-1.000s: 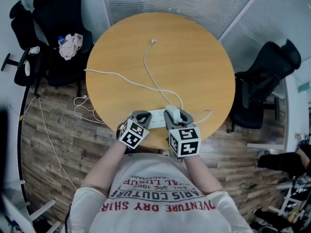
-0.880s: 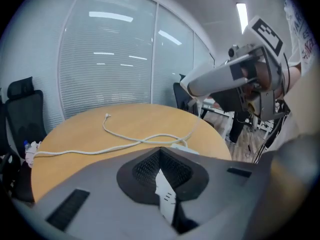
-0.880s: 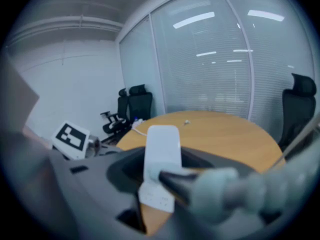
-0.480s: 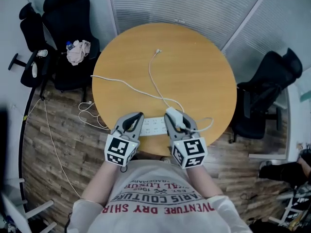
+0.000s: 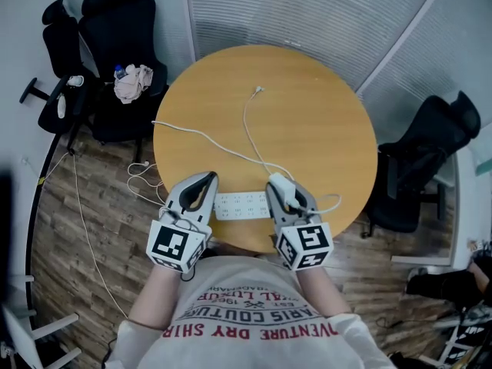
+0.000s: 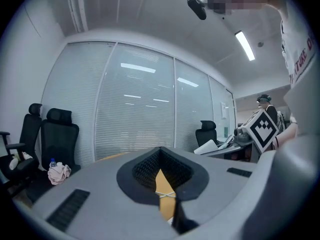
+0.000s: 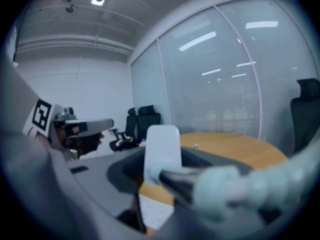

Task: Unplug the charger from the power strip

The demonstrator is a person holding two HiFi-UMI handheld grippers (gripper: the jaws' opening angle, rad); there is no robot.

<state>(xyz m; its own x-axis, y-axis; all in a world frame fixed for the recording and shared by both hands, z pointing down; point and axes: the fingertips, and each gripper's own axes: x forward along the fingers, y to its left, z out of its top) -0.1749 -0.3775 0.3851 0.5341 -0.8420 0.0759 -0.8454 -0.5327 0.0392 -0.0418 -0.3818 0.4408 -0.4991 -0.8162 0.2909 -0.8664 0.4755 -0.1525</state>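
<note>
A white power strip [image 5: 241, 205] lies near the front edge of the round wooden table [image 5: 307, 121]. My right gripper [image 5: 284, 184] is shut on the white charger [image 5: 280, 191], which it holds just over the strip's right end. In the right gripper view the charger [image 7: 162, 151] stands upright between the jaws, clear of the strip [image 7: 156, 210] below it. The charger's white cable [image 5: 247, 125] runs across the table to a loose plug. My left gripper [image 5: 206, 178] hangs raised to the left of the strip, shut and holding nothing. Its jaws [image 6: 161, 150] meet at the tips.
A second white cord [image 5: 192, 134] runs off the table's left edge to the wood floor [image 5: 100, 206]. Black office chairs [image 5: 115, 21] stand at the back left, with a cloth [image 5: 132, 83] on one seat. Another black chair [image 5: 427, 148] stands at the right. Window blinds close the back.
My left gripper has lifted off the power strip and drawn back to the left. My right gripper has risen a little with the charger, which is now clear of the strip.
</note>
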